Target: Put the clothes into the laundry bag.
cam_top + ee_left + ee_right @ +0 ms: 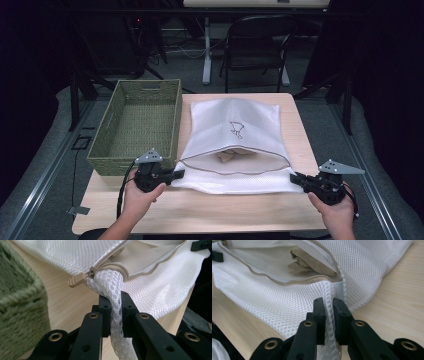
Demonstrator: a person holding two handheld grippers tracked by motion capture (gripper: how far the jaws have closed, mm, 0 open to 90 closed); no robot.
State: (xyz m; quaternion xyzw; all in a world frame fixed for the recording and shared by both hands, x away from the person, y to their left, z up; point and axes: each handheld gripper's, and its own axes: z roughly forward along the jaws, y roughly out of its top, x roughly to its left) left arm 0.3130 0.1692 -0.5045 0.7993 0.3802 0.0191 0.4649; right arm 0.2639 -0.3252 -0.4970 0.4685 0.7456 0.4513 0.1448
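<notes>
High view: the mesh bag [235, 130] is being pinched at both near corners by the left gripper [176, 174] and right gripper [296, 178]; emptying it likely comes next, requiring a joint lift.

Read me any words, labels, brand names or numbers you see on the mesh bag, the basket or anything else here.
No readable text anywhere.
White mesh zip laundry bag: a small dark line-drawn mark, a picture rather than letters, too small to make out.
Green woven rectangular basket: no label.
</notes>
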